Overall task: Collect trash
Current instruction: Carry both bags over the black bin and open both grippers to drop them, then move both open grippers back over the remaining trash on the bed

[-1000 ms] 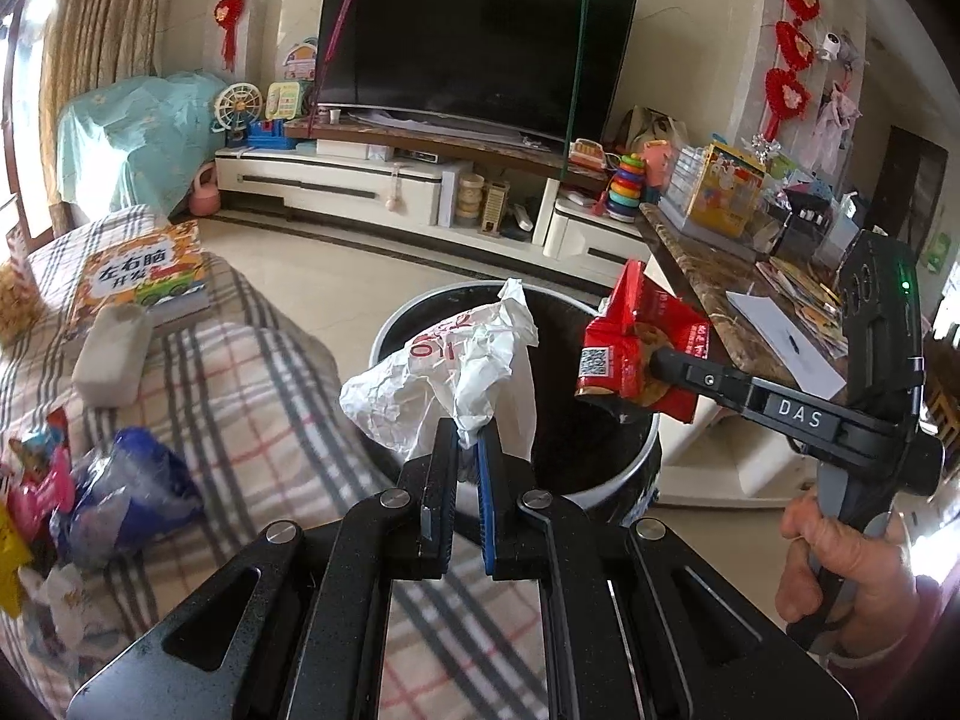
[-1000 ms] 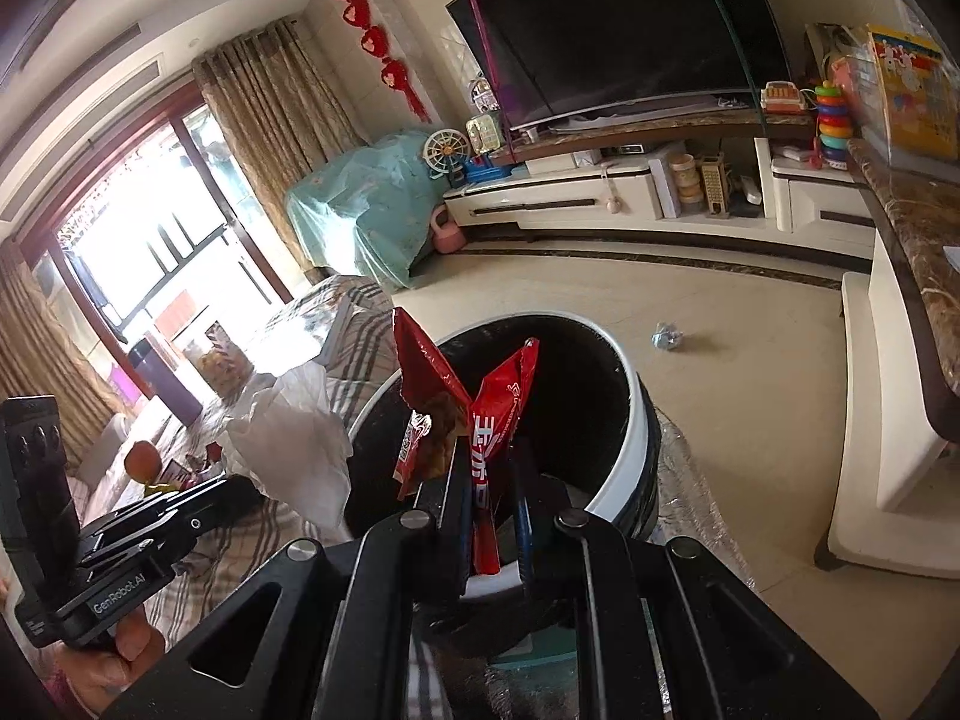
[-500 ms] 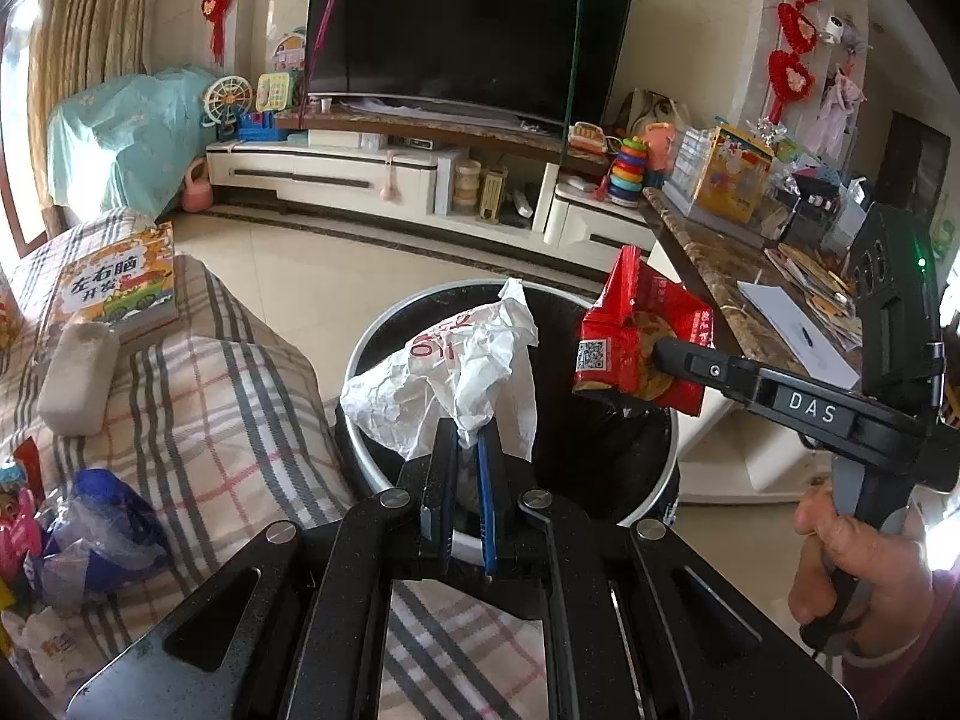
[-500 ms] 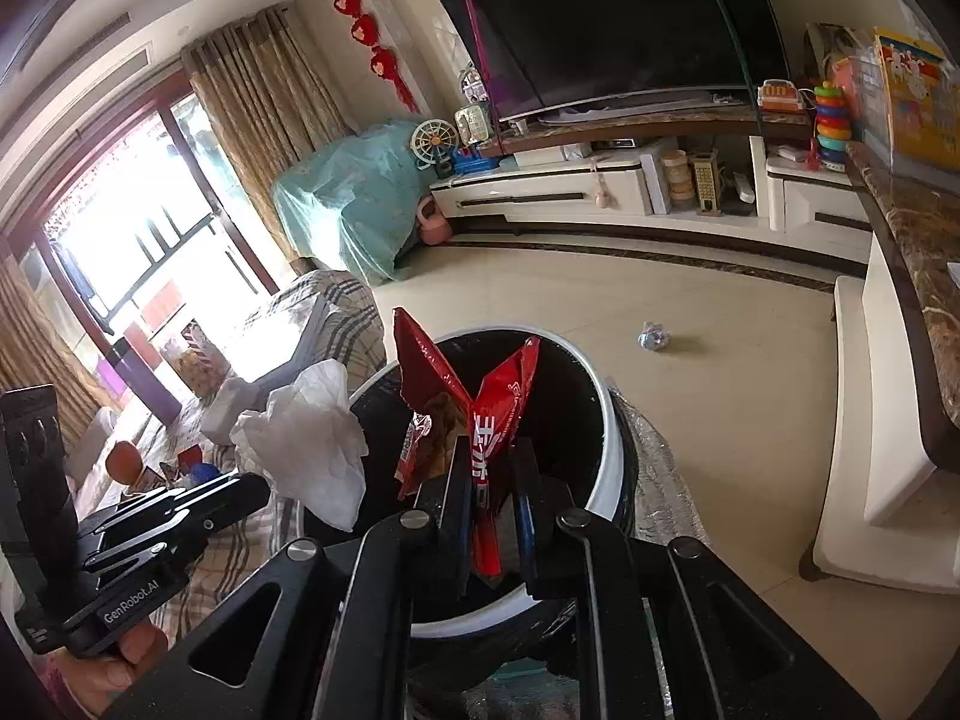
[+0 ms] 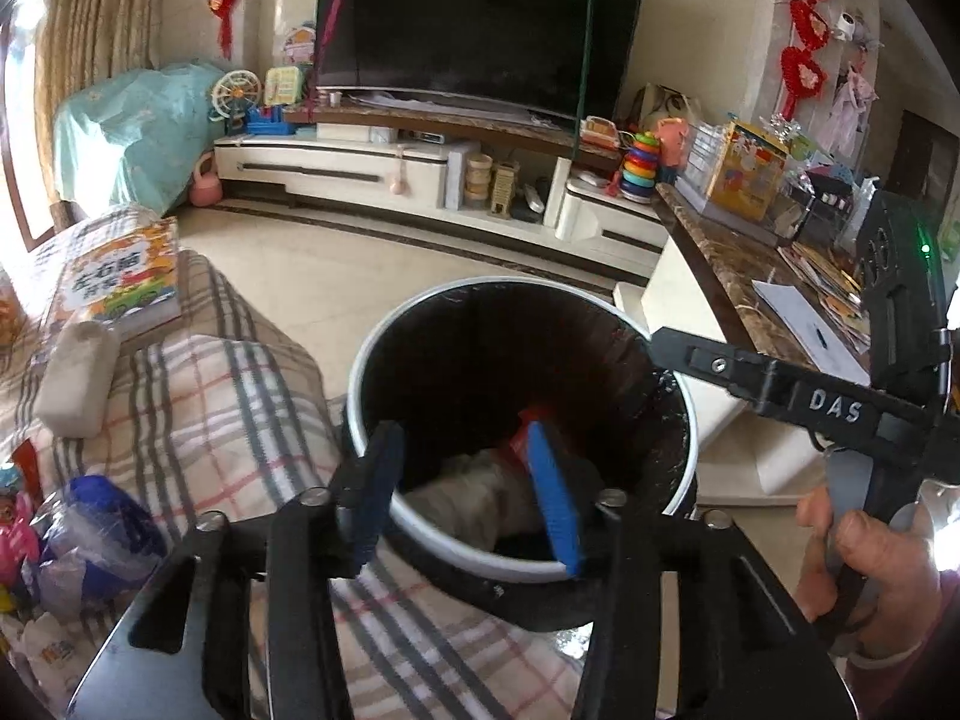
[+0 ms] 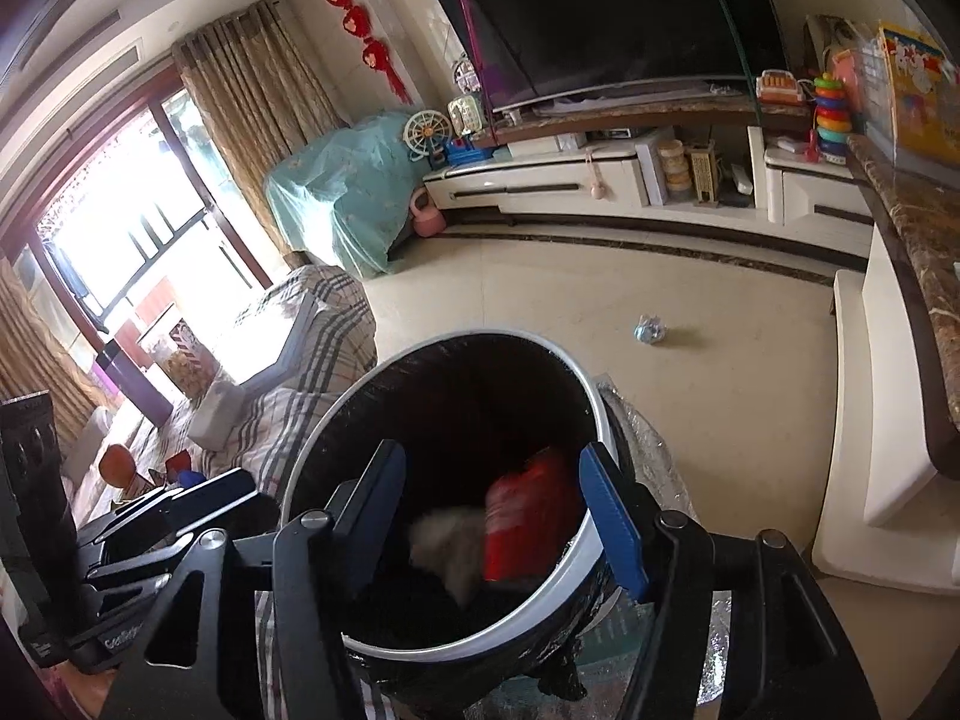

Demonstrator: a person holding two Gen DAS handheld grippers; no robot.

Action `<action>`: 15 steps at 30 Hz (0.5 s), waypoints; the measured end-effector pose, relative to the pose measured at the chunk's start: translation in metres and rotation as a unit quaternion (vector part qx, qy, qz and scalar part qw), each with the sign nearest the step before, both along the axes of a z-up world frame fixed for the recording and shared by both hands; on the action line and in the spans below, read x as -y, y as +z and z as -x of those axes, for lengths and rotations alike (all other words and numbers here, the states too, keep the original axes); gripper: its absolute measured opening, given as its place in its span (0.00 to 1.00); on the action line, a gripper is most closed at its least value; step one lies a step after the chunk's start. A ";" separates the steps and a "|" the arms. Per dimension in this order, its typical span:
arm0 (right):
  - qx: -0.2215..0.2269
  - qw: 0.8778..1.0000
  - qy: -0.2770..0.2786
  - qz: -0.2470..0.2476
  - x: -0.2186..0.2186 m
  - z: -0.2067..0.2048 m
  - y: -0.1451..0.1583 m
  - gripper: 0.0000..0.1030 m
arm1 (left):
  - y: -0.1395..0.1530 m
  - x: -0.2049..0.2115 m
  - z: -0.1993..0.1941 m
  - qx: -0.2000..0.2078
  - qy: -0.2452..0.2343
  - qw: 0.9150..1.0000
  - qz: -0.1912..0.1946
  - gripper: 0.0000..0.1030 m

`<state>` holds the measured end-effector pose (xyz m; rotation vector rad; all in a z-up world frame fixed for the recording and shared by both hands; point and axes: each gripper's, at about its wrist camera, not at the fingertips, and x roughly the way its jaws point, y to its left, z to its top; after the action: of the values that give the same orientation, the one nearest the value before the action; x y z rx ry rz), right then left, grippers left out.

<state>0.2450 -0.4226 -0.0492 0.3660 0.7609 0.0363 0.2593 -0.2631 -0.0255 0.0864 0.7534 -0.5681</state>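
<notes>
A round bin with a white rim and black liner stands beside the plaid-covered table. Both grippers hang over its mouth. My left gripper is open and empty. My right gripper is open and empty; its arm also shows in the left wrist view. A crumpled white bag and a red snack wrapper are inside the bin, blurred.
More wrappers and a blue plastic bag lie on the plaid cloth, with a book and a white block. A small crumpled scrap lies on the floor. A marble counter stands to the right.
Both grippers have opened. The white bag and the red wrapper have left the fingers and dropped into the bin.
</notes>
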 end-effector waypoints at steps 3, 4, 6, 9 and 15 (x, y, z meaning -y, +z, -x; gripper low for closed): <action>0.008 1.000 -0.005 -0.005 -0.001 0.008 0.003 0.69 | -0.001 -0.012 0.008 0.000 0.011 1.000 0.007 0.54; 0.011 1.000 -0.006 -0.006 -0.002 0.010 0.004 0.71 | -0.001 -0.017 0.011 0.002 0.016 1.000 0.009 0.59; 0.017 1.000 -0.008 -0.007 -0.007 0.017 0.005 0.79 | -0.003 -0.029 0.020 0.005 0.029 0.999 0.013 0.64; 0.021 1.000 -0.003 -0.010 -0.018 0.025 0.005 0.86 | -0.005 -0.049 0.033 0.004 0.044 0.999 0.022 0.67; 0.025 0.999 0.018 -0.026 -0.047 0.037 0.002 0.90 | -0.006 -0.089 0.060 0.008 0.078 0.996 0.031 0.71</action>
<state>0.2082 -0.3760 -0.0475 0.3998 0.7178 0.0989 0.1995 -0.1739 -0.0316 -0.0249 0.7186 -0.4419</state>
